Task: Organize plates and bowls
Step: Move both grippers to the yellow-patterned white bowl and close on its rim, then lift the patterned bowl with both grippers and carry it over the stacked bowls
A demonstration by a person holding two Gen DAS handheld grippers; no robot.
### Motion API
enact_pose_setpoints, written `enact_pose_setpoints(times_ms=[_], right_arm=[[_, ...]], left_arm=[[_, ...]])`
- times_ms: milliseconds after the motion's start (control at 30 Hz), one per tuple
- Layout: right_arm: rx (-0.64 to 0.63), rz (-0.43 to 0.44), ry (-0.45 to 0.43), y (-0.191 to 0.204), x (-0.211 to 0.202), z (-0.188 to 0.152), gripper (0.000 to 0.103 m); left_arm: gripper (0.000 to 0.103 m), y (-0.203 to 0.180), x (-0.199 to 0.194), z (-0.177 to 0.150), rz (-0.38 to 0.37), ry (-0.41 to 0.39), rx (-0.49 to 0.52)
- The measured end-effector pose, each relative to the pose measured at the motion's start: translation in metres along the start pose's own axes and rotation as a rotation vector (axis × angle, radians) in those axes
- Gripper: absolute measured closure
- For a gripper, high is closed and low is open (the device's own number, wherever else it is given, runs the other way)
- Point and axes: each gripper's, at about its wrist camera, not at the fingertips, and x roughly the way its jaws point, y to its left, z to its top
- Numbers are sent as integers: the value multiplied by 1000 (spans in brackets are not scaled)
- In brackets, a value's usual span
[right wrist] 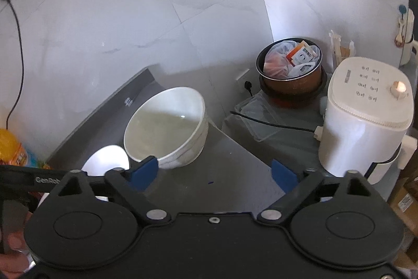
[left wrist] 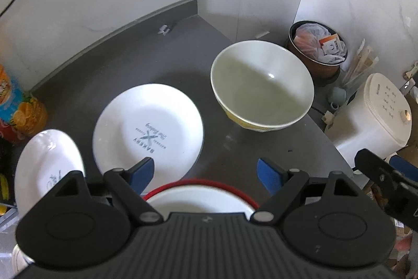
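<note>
A large white bowl (left wrist: 262, 85) with a yellow underside stands on the grey counter (left wrist: 162, 56). Left of it lies a white plate (left wrist: 149, 130) printed with a bakery logo, and a second white plate (left wrist: 47, 166) lies further left. A red-rimmed white dish (left wrist: 201, 196) sits just below my left gripper (left wrist: 206, 174), which is open above it with nothing between its blue pads. My right gripper (right wrist: 214, 171) is open too, over bare counter, with the same white bowl (right wrist: 167, 127) ahead on its left. Part of the right gripper (left wrist: 386, 179) shows at the left wrist view's right edge.
A white rice cooker (right wrist: 365, 117) and a brown pot (right wrist: 291, 75) stuffed with bags stand on a lower surface to the right, past the counter's edge. A clear lid (right wrist: 258, 119) and a black cable (right wrist: 271, 123) lie there. Snack packets (left wrist: 21, 106) stand at the far left.
</note>
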Motion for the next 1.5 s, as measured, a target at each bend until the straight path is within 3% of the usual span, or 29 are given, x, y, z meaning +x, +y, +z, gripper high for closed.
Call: enact_pose_setpoints(times_ms=[133, 267, 500, 800, 1133, 1500], right_arm=[[44, 14, -2, -11, 11, -2, 24], [101, 24, 8, -23, 22, -6, 43], [190, 76, 25, -30, 39, -9, 56], [262, 134, 23, -19, 65, -1, 61], [245, 139, 95, -8, 99, 8, 65], [165, 102, 169, 7, 130, 20, 72]], left_arm=[[20, -5, 19, 6, 20, 16, 16], [21, -5, 33, 11, 22, 16, 18], [32, 2, 53, 22, 10, 5, -23], [56, 17, 67, 37, -42, 5, -78], [59, 26, 75, 53, -129, -16, -128], [92, 17, 117, 68, -167, 62, -188]])
